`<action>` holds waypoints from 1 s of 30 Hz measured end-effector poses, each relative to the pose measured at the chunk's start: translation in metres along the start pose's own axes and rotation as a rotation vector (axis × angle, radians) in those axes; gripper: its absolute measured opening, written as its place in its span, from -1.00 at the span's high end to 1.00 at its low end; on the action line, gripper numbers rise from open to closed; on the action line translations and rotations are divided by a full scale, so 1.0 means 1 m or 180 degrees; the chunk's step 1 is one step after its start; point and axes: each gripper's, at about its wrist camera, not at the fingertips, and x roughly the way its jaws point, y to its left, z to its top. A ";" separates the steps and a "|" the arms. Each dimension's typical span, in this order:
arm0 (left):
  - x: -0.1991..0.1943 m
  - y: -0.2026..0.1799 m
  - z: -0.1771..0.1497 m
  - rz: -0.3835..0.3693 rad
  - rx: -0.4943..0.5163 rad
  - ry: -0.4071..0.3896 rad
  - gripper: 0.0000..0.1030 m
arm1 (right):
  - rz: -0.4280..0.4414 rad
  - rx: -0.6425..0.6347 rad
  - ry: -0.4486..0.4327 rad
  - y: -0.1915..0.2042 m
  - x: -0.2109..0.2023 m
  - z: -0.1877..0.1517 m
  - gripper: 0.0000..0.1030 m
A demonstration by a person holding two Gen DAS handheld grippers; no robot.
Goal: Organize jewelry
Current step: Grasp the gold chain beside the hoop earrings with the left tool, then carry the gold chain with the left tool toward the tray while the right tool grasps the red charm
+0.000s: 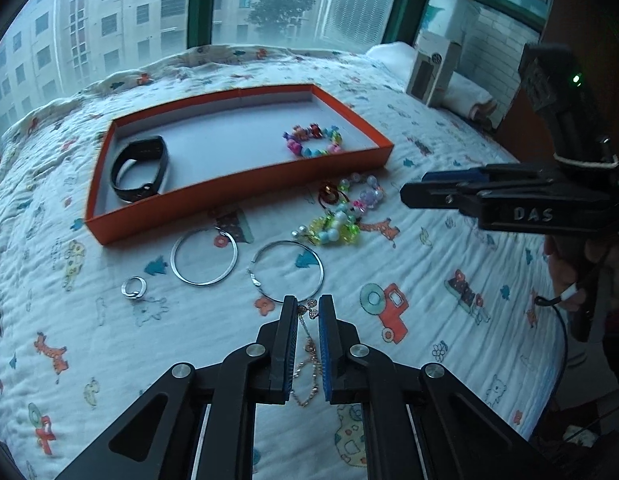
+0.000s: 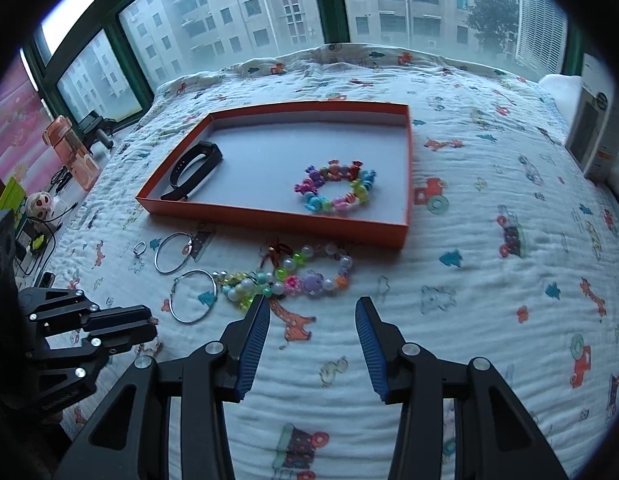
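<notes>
Left wrist view
- Left hand-held gripper (image 1: 308, 305): jaws drawn close, pinching a thin gold chain (image 1: 307, 360) that hangs between the blue pads above the bed (image 1: 189, 340).
- Tray: orange tray (image 1: 245, 184) with a white floor lies at 11 o'clock from the gripper on the printed quilt.
- In the tray: black band (image 1: 139, 174) at its 9 o'clock end, candy-coloured bead bracelet (image 1: 313, 142) toward 3 o'clock.
- On the quilt: two silver hoops (image 1: 204, 256) side by side at 12 o'clock from the jaws, small silver ring (image 1: 133, 287) at 10 o'clock, heap of beaded bracelets (image 1: 345, 212) at 1 o'clock just beside the tray's near wall.
- Right hand-held gripper (image 1: 405, 196): comes in from 3 o'clock, hovering near the bead heap, apart from it.

Right wrist view
- Right hand-held gripper (image 2: 312, 304): jaws part open, nothing between the pads; quilt shows in the gap.
- Beads: heap of beaded bracelets (image 2: 293, 276) at 11 o'clock, just beyond the left fingertip.
- Tray: orange tray (image 2: 269, 222) at 12 o'clock, with black band (image 2: 195, 170) and bead bracelet (image 2: 335, 188) inside.
- Left hand-held gripper (image 2: 151, 326): at 9 o'clock, closed; the chain is barely visible below it.
- Hoops: silver hoops (image 2: 177, 258) at 10 o'clock.
</notes>
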 end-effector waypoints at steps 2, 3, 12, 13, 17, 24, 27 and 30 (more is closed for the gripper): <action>-0.006 0.003 0.001 -0.0016 -0.0050 -0.0036 0.80 | 0.0046 -0.0054 0.0005 0.004 0.002 0.004 0.13; -0.008 0.006 0.001 -0.0024 -0.0072 -0.0052 0.80 | 0.0068 -0.0085 0.0011 0.007 0.004 0.006 0.18; -0.018 0.019 0.002 -0.0036 -0.0132 -0.0101 0.80 | 0.0133 -0.0386 0.0118 0.027 0.033 0.027 0.42; -0.018 0.021 0.002 -0.0034 -0.0147 -0.0104 0.80 | 0.0136 -0.0411 0.0131 0.028 0.036 0.029 0.43; -0.019 0.028 0.002 -0.0047 -0.0226 -0.0110 0.80 | 0.0045 -0.0568 0.0229 0.033 0.051 0.032 0.44; -0.027 0.038 0.008 0.0001 -0.0284 -0.0169 0.80 | -0.0107 -0.0672 0.0256 0.036 0.055 0.027 0.72; -0.035 0.037 0.014 0.0008 -0.0289 -0.0237 0.80 | -0.0054 -0.0604 0.0185 0.036 0.045 0.028 0.72; -0.046 0.035 0.023 0.0019 -0.0284 -0.0327 0.80 | 0.0011 -0.0533 0.0074 0.037 0.028 0.029 0.72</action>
